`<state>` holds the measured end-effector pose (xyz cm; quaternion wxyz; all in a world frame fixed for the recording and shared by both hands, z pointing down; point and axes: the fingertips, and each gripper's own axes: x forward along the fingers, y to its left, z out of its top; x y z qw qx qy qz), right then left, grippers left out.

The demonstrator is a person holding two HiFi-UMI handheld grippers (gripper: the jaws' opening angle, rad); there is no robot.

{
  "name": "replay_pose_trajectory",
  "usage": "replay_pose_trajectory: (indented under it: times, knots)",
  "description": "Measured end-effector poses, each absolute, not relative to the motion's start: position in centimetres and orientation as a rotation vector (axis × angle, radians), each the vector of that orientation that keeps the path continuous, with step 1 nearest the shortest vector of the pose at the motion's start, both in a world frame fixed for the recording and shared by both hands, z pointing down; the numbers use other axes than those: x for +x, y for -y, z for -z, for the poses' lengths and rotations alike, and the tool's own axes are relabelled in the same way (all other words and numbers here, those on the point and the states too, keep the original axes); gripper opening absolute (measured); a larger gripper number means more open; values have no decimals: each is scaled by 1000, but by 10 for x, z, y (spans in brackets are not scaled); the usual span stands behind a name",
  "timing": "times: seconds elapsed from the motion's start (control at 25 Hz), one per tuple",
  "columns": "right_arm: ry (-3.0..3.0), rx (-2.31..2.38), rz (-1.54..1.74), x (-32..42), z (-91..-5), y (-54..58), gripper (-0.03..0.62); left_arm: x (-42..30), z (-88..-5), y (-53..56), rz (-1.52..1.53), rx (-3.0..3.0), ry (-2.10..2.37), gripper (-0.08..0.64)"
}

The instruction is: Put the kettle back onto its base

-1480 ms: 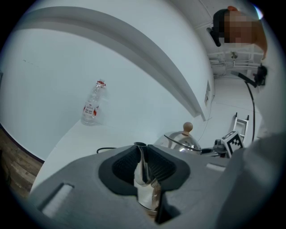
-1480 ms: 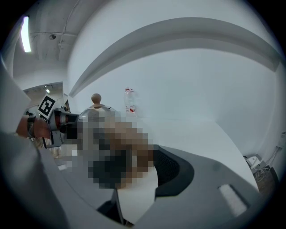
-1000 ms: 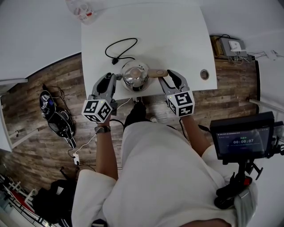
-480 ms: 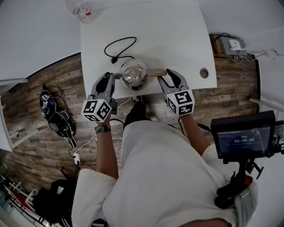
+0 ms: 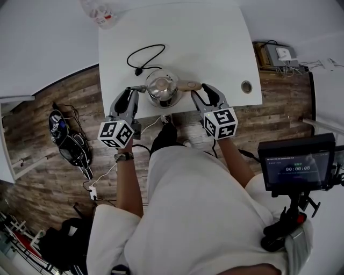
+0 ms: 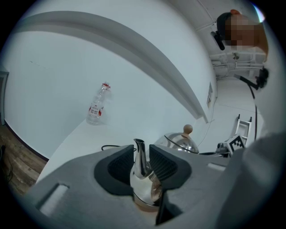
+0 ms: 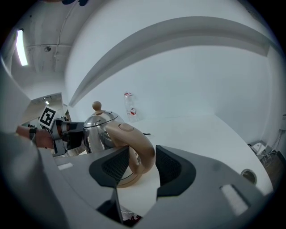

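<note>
kettle (image 5: 163, 88) between left claw (image 5: 136, 93) on spout (image 6: 140, 157), right claw (image 5: 195, 93) on handle (image 7: 139, 155)

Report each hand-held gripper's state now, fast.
Left hand-held gripper: closed on the spout of the kettle.
Right hand-held gripper: closed on the kettle's handle.

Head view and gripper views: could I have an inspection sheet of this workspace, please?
Surface: white table with a round cable hole at its right.
Job's things: steel kettle near the table's front edge; its base cannot be made out.
Clutter: plastic bottle at the far left corner.
Grippers: left gripper shut on the kettle's spout; right gripper shut on its tan handle.
Cables: black cable with plug loops behind the kettle.
Surroundings: wood floor; screen on a stand at the person's right.
</note>
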<state>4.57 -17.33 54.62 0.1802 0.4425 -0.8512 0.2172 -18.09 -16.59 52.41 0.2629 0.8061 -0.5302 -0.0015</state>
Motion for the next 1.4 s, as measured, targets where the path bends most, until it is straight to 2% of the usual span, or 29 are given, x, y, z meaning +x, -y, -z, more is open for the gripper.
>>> replay_pose_trajectory:
  times: [0.52,0.84,1.16,1.4]
  knots:
    - [2437,1361,-539,89,-508,143,155,-160,-497,120,-60,2246,1495,100]
    - [2585,1371,-497,90,-456,132,89,-157,-472,102,-144,2285,1554,98]
    - [2702,1394,-377,101,-388,139,8,-153,-425,106,-135,2347,1634,24]
    - [2792,1392,-261,106,-335,145,3,-140,-370,114,-75,2455,1669,6]
